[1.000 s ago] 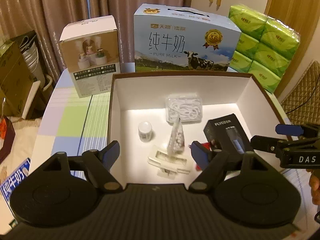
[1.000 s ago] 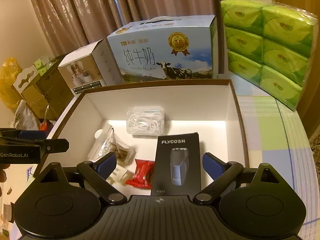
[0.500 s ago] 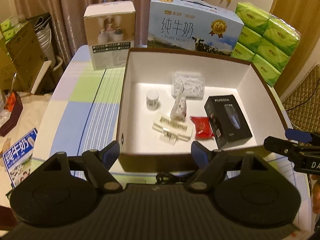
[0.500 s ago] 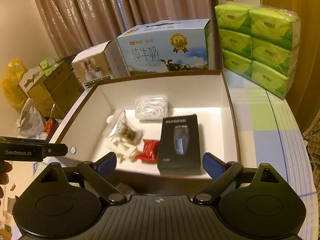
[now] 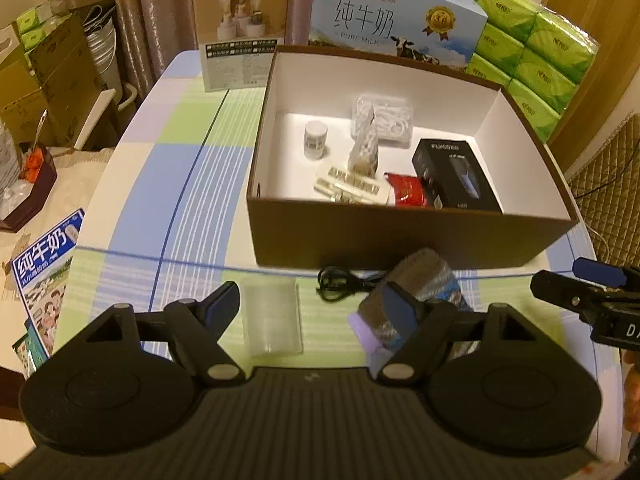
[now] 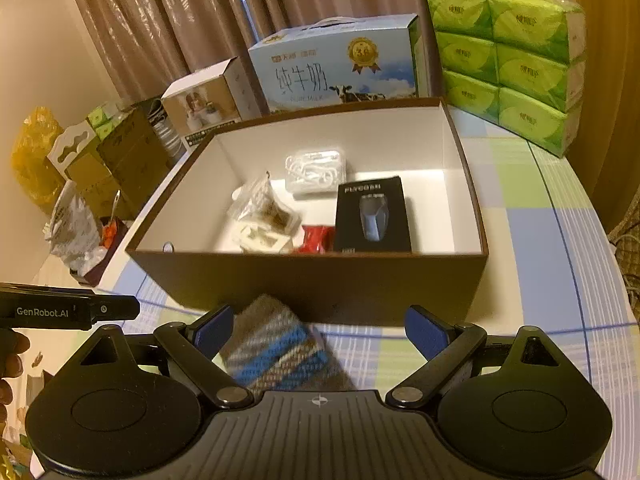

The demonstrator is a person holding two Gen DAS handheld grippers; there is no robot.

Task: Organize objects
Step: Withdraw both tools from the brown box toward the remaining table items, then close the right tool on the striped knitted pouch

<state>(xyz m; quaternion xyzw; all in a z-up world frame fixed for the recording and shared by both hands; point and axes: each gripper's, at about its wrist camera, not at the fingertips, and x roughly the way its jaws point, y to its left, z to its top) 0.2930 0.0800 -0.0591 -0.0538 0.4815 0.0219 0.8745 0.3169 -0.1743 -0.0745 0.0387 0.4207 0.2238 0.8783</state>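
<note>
Both pairs of tongs stand open and empty over the near edge of the worktop (image 5: 168, 168), in front of the brown box (image 5: 400, 236). The left tongs (image 5: 310, 306) hang above a clear flat plastic case (image 5: 272, 320) and a coiled black cable (image 5: 344, 282); the right tongs (image 6: 318, 326) hang above a knitted striped pouch (image 6: 276, 350), which lies just before the box's front wall, nearer the left finger than the right.

Inside the box lie a black shaver carton (image 5: 456, 176), a red packet (image 5: 408, 192), a small white jar (image 5: 315, 140), a clear bag (image 5: 365, 152), a tray of white picks (image 5: 384, 120) and some flat blister strips (image 5: 352, 190). The three things outside look like what is left to put away.

The pouch looks soft and light; it will likely sag and fold when lifted, so a pinch across its middle, with the fabric bunched between the pads, should hold best. The plastic case seems stiff, thin and slick, lying flat, so its long edges are the place to grip, and it may skid before the pads bite. The cable is limp and springy; taking the coil where the loops cross should keep it from trailing over the box rim.
</note>
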